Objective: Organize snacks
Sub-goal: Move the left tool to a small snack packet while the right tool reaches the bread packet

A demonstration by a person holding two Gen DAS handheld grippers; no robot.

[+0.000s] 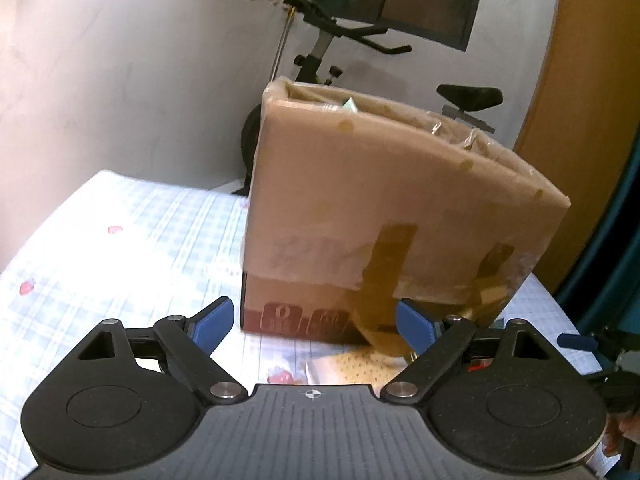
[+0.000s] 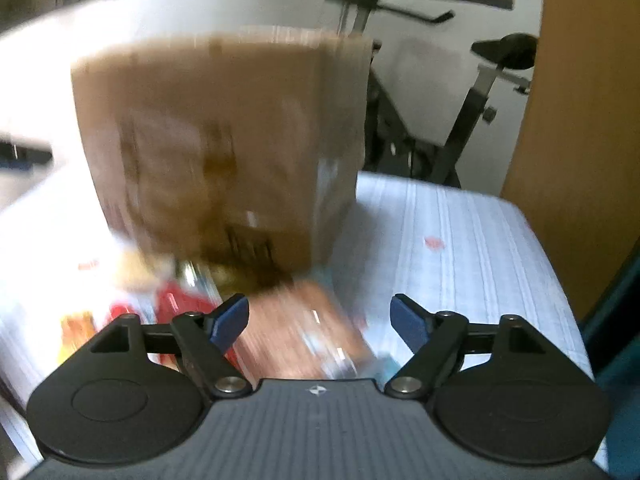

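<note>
Checked tablecloth (image 1: pixel 120 220) under cardboard box (image 1: pixel 384 208), exercise bike (image 1: pixel 320 64) behind (both grippers' jaws spread, empty)

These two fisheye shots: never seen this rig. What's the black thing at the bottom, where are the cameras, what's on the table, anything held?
No robot here: a person holds one pair of hand-held tongs in each hand, with a camera on each looking forward along its two blue-tipped fingers. The black shape at the bottom is the tool itself.

The left view shows the left tongs, open and empty, facing a taped cardboard box on a checked tablecloth. A snack packet lies at the box's foot.

The right view is motion-blurred. The right tongs are open, with a brown snack pack lying between the fingers, apparently not gripped. More wrappers lie left. An exercise bike stands behind.
</note>
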